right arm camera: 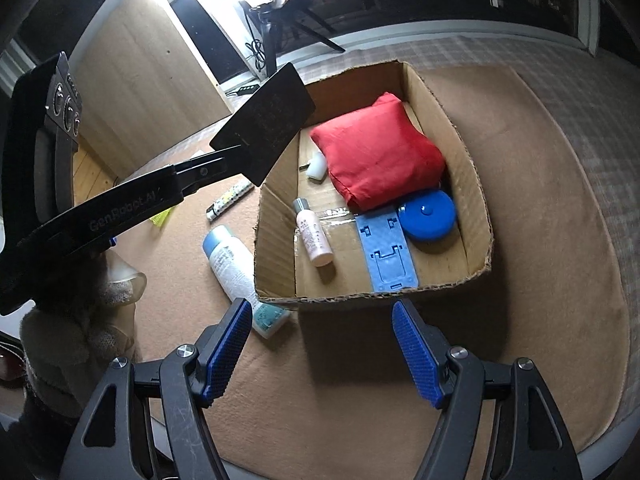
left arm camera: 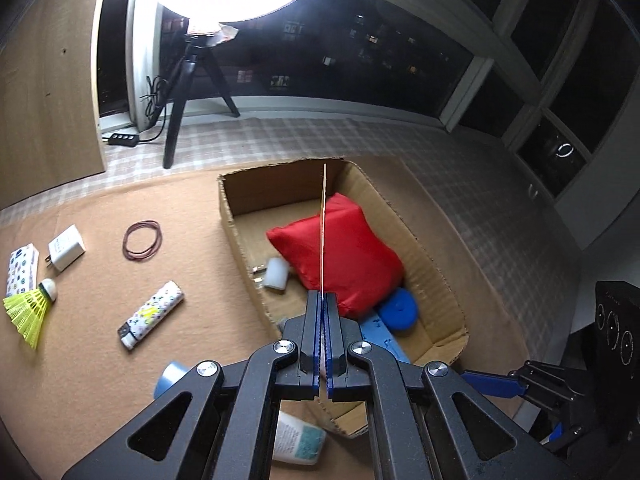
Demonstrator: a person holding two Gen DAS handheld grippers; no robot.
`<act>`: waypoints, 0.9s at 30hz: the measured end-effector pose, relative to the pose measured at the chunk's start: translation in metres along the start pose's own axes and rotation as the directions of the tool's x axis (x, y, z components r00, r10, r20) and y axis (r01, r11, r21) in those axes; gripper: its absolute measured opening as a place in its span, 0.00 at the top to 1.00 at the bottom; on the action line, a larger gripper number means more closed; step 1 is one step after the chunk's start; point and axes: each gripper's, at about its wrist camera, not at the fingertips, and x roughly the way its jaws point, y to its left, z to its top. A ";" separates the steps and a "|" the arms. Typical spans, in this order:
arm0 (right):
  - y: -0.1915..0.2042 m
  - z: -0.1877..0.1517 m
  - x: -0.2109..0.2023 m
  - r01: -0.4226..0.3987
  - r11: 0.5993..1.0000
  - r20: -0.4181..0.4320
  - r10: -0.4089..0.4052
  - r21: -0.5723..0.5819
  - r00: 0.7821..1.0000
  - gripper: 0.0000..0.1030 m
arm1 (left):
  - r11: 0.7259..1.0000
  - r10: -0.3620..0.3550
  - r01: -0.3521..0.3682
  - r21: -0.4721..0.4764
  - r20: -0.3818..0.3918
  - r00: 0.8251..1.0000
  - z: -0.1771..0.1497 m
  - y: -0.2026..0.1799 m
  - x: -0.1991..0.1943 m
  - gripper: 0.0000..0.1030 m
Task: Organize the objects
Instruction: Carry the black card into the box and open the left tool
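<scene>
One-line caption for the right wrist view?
Open right gripper before cardboard box; left gripper holds a flat black card.

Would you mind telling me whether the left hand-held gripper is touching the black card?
Touching: the left wrist view shows the left hand-held gripper shut on the edge-on black card; the right wrist view shows it held above the table.
</scene>
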 end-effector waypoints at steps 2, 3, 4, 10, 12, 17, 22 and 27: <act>-0.001 -0.001 0.000 -0.001 1.000 -0.002 0.001 0.002 1.000 0.33 | 1.000 -0.003 0.003 0.010 -0.007 1.000 0.000 -0.004 0.002 1.00; 0.000 -0.002 0.000 -0.001 1.000 -0.004 0.001 0.002 1.000 0.33 | 1.000 -0.009 0.009 0.012 -0.012 1.000 0.000 -0.005 0.003 1.00; 0.001 -0.003 0.000 -0.002 1.000 -0.005 0.002 0.002 1.000 0.33 | 1.000 -0.022 0.022 0.010 -0.018 1.000 0.000 -0.006 0.004 1.00; 0.008 -0.005 0.002 -0.008 1.000 -0.011 0.008 -0.007 1.000 0.33 | 1.000 -0.027 0.026 -0.015 -0.014 1.000 0.000 0.002 -0.003 0.52; 0.012 -0.005 0.003 -0.010 1.000 -0.013 0.010 -0.010 1.000 0.33 | 1.000 -0.021 0.021 -0.017 -0.011 1.000 0.000 0.006 -0.005 0.52; 0.022 -0.006 0.007 -0.018 1.000 -0.021 0.018 -0.016 1.000 0.33 | 0.999 -0.005 0.005 -0.040 -0.001 1.000 -0.002 0.025 -0.017 0.52; 0.039 -0.004 0.014 -0.028 0.999 -0.032 0.027 -0.033 0.999 0.33 | 0.998 0.022 -0.022 -0.059 0.006 1.000 -0.009 0.050 -0.031 0.53; 0.059 -0.003 0.023 -0.039 0.998 -0.046 0.037 -0.053 0.998 0.33 | 0.993 0.059 -0.059 -0.098 0.001 0.998 -0.024 0.085 -0.046 0.53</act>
